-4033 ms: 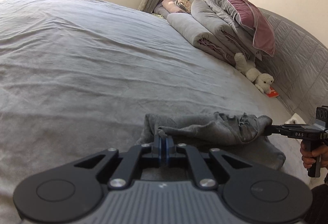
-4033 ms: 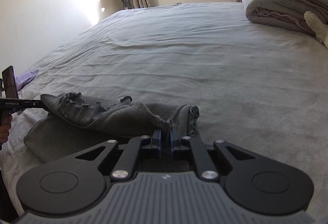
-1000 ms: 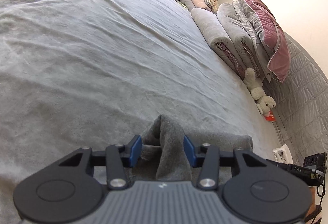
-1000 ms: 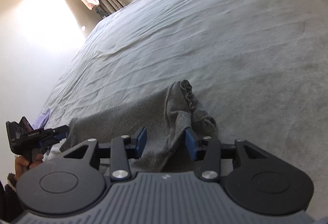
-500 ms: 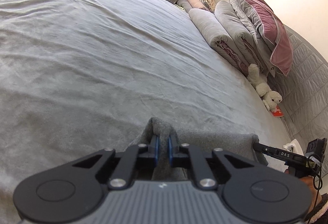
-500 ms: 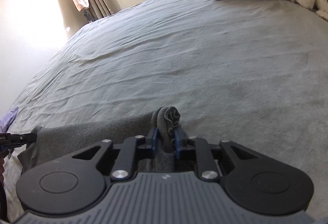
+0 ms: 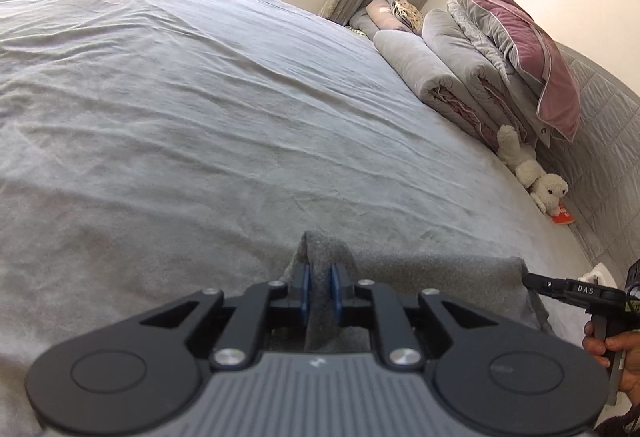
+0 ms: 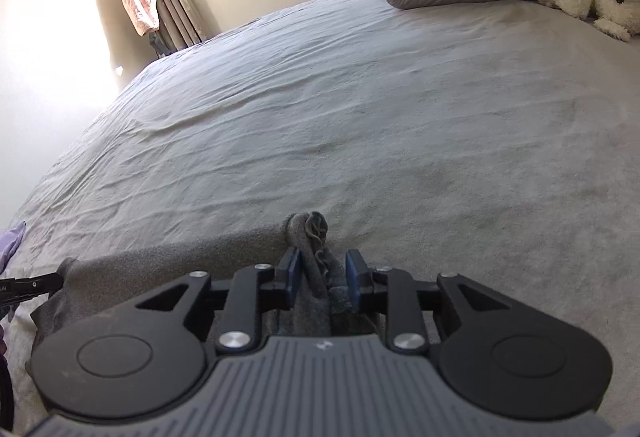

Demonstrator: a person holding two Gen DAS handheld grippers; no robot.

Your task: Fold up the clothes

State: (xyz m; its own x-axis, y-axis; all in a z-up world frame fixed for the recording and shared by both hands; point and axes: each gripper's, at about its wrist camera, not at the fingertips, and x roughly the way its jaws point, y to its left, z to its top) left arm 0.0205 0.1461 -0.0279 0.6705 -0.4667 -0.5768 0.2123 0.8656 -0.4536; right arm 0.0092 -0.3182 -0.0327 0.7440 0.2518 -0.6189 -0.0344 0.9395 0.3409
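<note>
Gray bed fills both views, with folded quilts at the upper right. At the bottom middle, my left tongs pinch a fold of the gray cloth. My right tongs have just opened a bit, cloth bunched between them, one pad looking clear of it.

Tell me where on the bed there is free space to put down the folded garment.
The grey bedsheet is bare from the grey garment up to the window wall. The headboard side is crowded: rolled duvets, a pink pillow and a white plush toy.
</note>
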